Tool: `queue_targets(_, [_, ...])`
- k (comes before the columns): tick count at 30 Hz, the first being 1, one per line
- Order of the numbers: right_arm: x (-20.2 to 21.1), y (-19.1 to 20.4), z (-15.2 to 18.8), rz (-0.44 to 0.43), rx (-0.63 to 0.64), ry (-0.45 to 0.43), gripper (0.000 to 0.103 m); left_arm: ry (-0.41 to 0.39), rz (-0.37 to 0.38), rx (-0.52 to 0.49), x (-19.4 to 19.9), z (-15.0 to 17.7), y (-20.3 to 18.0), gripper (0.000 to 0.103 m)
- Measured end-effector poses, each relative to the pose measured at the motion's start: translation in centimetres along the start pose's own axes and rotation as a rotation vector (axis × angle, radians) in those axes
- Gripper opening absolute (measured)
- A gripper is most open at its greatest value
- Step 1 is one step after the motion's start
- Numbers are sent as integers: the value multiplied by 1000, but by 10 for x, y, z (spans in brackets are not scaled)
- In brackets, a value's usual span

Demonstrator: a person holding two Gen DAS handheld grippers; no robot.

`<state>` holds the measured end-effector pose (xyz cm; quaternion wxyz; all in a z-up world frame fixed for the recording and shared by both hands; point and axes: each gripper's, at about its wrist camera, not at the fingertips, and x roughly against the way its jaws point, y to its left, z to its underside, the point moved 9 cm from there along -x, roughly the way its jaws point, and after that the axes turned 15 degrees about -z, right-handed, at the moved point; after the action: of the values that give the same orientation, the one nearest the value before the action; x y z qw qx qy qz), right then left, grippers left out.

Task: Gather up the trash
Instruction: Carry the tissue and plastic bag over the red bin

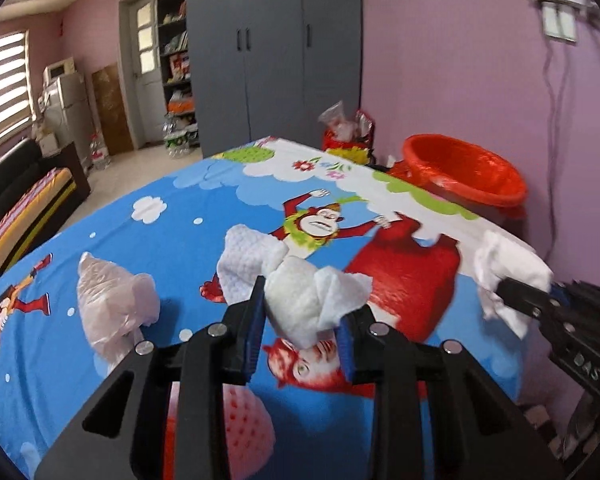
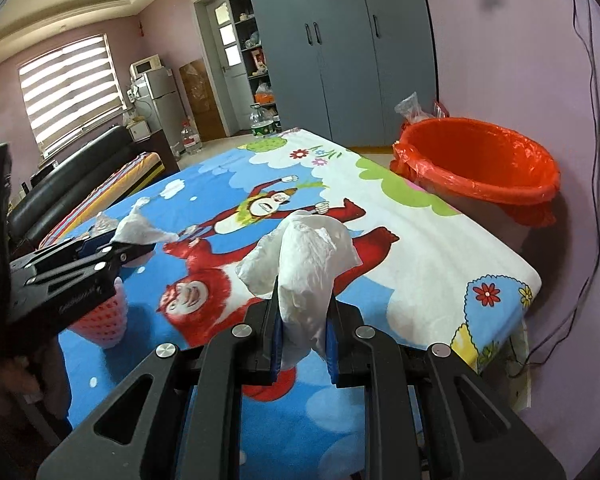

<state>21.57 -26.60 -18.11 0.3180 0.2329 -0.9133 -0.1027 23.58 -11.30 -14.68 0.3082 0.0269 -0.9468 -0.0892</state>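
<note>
My left gripper (image 1: 306, 320) is shut on a crumpled white paper towel (image 1: 300, 296), held just above the cartoon-print tablecloth (image 1: 172, 240). At the right edge of the left wrist view, my right gripper (image 1: 516, 296) is shut on a white tissue (image 1: 508, 264). In the right wrist view that tissue (image 2: 308, 256) stands up between the pads of the right gripper (image 2: 302, 328), and the left gripper (image 2: 112, 250) with its paper towel (image 2: 140, 230) is at the left. A bin with a red liner (image 1: 464, 176) (image 2: 480, 164) stands beyond the table's far right corner.
A clear plastic bag (image 1: 112, 304) lies on the cloth at the left. A pink foam fruit net (image 1: 244, 420) (image 2: 104, 316) lies near the front edge. Red snack bags (image 1: 348, 136) sit behind the bin by a grey wardrobe (image 1: 276, 48). A cable (image 2: 592, 120) hangs on the right wall.
</note>
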Motion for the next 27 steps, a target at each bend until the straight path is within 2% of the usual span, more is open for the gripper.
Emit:
queue_targets(9, [23, 23, -5, -1, 24, -42, 18, -78, 42, -59, 44, 6, -16, 30])
queue_targets(19, [44, 21, -10, -1, 18, -91, 18, -114, 38, -72, 62, -4, -22, 31])
queue_targets(27, [58, 6, -17, 2, 6, -128, 18, -131, 54, -112, 65, -15, -43, 31])
